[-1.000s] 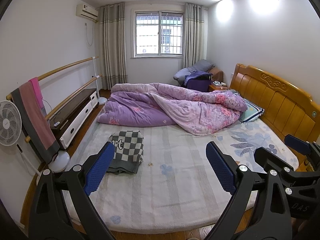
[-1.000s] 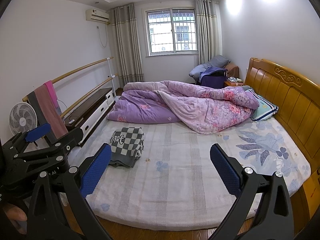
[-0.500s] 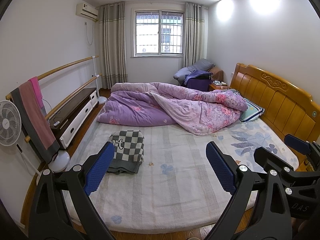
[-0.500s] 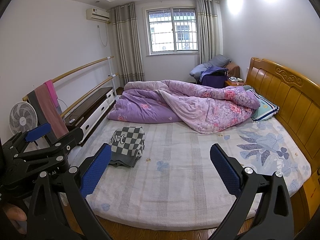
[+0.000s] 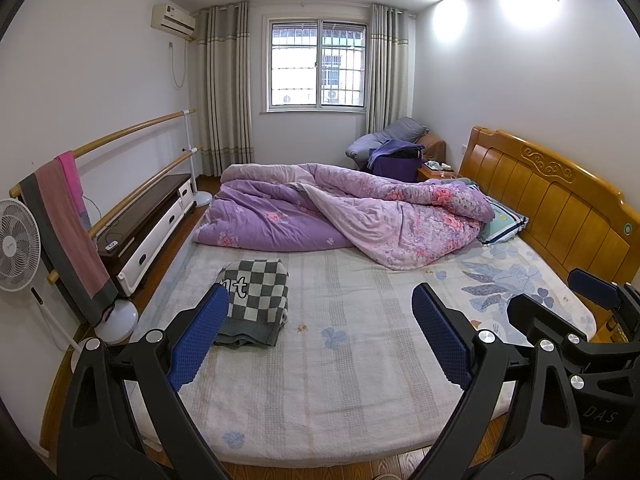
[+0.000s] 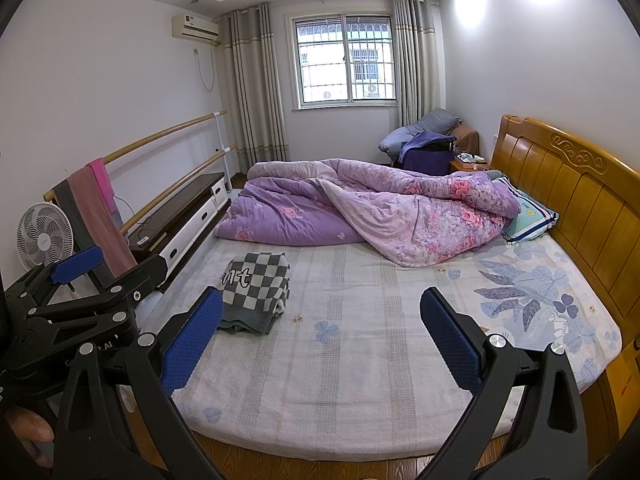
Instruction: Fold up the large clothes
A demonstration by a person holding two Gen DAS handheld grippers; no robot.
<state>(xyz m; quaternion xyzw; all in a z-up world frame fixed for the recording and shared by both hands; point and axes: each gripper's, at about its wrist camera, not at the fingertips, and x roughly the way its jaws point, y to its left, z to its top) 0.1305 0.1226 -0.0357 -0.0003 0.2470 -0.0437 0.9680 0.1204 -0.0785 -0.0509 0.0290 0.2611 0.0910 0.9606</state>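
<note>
A folded grey-and-white checkered garment (image 5: 253, 300) lies on the left part of the bed (image 5: 340, 380); it also shows in the right wrist view (image 6: 256, 290). My left gripper (image 5: 320, 340) is open and empty, held off the bed's near edge. My right gripper (image 6: 320, 340) is open and empty beside it, to the right. Each gripper shows at the edge of the other's view. Neither touches the garment.
A crumpled purple floral quilt (image 5: 352, 216) covers the far half of the bed. A pillow (image 5: 502, 222) lies by the wooden headboard (image 5: 560, 200) on the right. A fan (image 5: 16, 252), rails with a towel (image 5: 68, 232) and a low cabinet (image 5: 148, 224) stand left.
</note>
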